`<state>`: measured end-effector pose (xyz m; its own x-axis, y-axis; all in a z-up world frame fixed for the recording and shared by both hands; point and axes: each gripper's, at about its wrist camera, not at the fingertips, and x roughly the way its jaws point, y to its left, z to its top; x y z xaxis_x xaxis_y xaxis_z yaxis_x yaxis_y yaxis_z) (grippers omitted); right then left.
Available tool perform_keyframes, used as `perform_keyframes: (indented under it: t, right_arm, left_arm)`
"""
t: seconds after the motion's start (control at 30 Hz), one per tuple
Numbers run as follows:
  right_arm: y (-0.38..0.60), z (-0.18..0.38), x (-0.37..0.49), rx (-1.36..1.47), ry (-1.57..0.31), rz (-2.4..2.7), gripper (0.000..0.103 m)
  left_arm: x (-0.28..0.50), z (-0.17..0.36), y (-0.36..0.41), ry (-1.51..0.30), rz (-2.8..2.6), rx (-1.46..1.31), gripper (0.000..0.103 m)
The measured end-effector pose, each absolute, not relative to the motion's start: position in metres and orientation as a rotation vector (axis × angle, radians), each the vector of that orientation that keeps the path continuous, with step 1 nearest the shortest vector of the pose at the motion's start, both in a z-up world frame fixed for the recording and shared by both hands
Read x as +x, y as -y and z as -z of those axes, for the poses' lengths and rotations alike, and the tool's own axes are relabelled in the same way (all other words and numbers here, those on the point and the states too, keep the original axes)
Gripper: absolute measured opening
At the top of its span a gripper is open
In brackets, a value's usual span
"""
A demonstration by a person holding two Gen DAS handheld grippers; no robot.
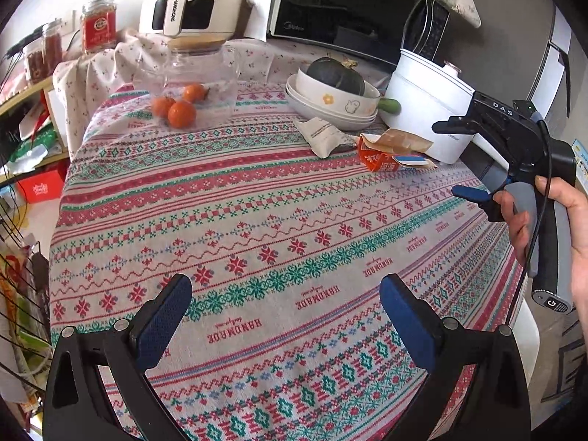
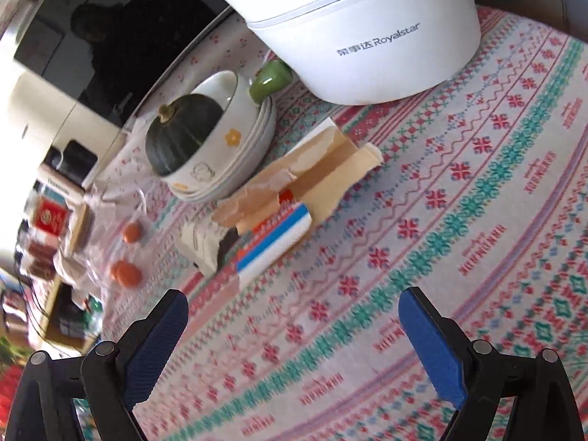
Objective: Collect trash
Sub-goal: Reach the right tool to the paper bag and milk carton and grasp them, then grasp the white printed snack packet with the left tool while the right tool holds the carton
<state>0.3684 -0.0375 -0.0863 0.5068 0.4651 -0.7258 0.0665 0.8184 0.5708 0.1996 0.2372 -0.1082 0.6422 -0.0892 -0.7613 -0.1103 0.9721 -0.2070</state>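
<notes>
Left wrist: patterned tablecloth [image 1: 257, 220], microwave [image 1: 349, 3] behind.

Patterned-cloth desk [image 1: 257, 220], dark squash [image 1: 336, 73] in stacked bowls [image 1: 330, 106], white cooker [image 1: 426, 103], oranges [image 1: 180, 106], microwave [image 1: 349, 3]

Right wrist view is motion-blurred: tablecloth [image 2: 459, 191] pattern smeared, print on the carton [image 2: 273, 239] unreadable. White pot [image 2: 364, 36] cut off by top edge. Squash [image 2: 180, 132] partly hidden by its bowl [image 2: 220, 147]. Oranges [image 2: 126, 272] blurred behind clear plastic. Left wrist view: right hand-held gripper [image 1: 474, 165] w/ holding hand [image 1: 551, 220] cut off at right edge; wrapper [image 1: 323, 136] text too small to read.
</notes>
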Motion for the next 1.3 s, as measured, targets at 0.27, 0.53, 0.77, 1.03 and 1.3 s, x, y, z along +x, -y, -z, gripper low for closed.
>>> perform_keyframes:
  t: [0.27, 0.53, 0.77, 1.03, 1.3]
  right_arm:
    - [0.022, 0.105, 0.425, 0.714, -1.042, -0.178, 0.097]
    - [0.029, 0.132, 0.444, 0.773, -1.056, -0.142, 0.088]
    - [0.052, 0.145, 0.43, 0.861, -1.088, -0.265, 0.031]
    - [0.074, 0.12, 0.404, 0.767, -1.068, -0.352, 0.017]
    - [0.116, 0.1, 0.362, 0.6, -1.101, -0.426, 0.015]
  left_arm:
    - [0.21, 0.128, -0.241, -0.903, -0.001, -0.287, 0.103]
    - [0.212, 0.141, -0.241, -0.929, -0.022, -0.299, 0.103]
    - [0.202, 0.138, -0.233, -0.92, -0.012, -0.306, 0.103]
    - [0.198, 0.138, -0.219, -0.962, -0.009, -0.259, 0.103]
    - [0.258, 0.124, -0.202, -0.97, 0.025, -0.096, 0.103]
